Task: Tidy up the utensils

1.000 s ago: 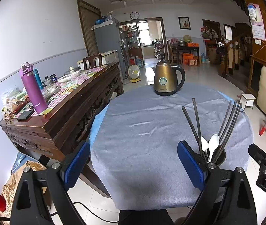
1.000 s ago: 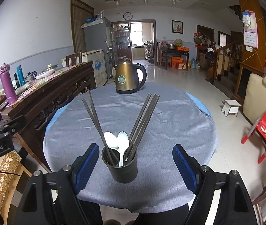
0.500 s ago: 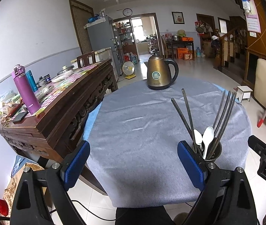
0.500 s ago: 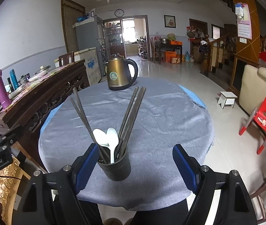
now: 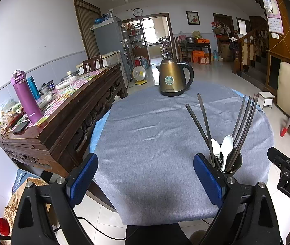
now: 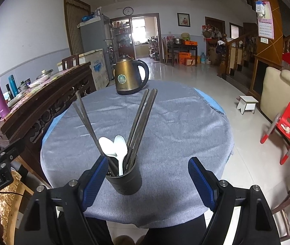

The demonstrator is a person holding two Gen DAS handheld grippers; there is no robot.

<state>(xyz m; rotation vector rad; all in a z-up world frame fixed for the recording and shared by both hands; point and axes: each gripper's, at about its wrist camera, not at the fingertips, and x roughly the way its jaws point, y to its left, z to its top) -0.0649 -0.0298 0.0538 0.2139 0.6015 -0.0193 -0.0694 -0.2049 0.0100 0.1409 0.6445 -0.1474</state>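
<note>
A black utensil cup stands upright near the front edge of the round table with the grey cloth. It holds two white spoons and several dark chopsticks fanned out. In the left wrist view the cup is at the right, just behind my right finger. My right gripper is open and empty, its fingers on either side of the cup without touching. My left gripper is open and empty over the table's front edge, left of the cup.
A gold kettle stands at the far side of the table. A dark wooden sideboard with a purple bottle and clutter runs along the left. A red child's chair and white stool are on the floor to the right.
Both grippers have drawn back slightly from the table and risen a little; the cup and utensils have not moved. Both grippers stay open.
</note>
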